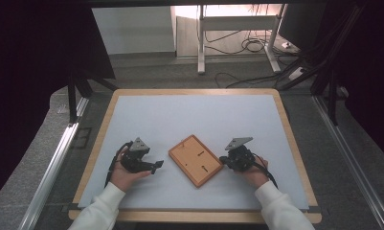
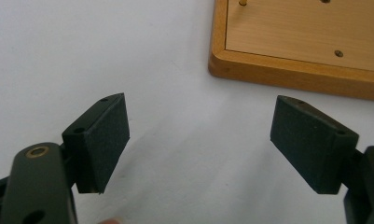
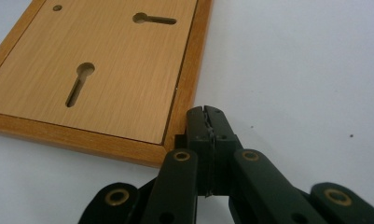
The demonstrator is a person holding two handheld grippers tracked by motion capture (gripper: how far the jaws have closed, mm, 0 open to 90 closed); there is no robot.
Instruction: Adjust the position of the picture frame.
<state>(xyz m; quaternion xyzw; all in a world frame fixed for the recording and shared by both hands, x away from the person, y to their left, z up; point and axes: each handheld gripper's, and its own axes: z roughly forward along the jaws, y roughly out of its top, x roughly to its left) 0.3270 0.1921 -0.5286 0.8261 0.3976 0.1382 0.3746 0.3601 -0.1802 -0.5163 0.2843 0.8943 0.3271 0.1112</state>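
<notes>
A flat wooden board [image 1: 196,159] with a raised frame and two keyhole slots lies face down in the middle of the white mat. My left gripper [image 1: 157,165] rests to its left, held in a hand, and its jaws stand wide open over bare mat [image 2: 198,140]. The board's corner [image 2: 296,51] is ahead of it, apart from the pads. My right gripper [image 1: 222,160] sits at the board's right edge. Its jaws [image 3: 206,119] are pressed together with nothing between them, and their tips lie against the board's frame [image 3: 182,107].
The white mat [image 1: 194,115] covers a wood-edged table [image 1: 103,124]. Metal rails [image 1: 55,158] run along both sides. Behind the table stand a desk frame [image 1: 237,28], loose cables [image 1: 247,48] and a dark monitor [image 1: 299,24].
</notes>
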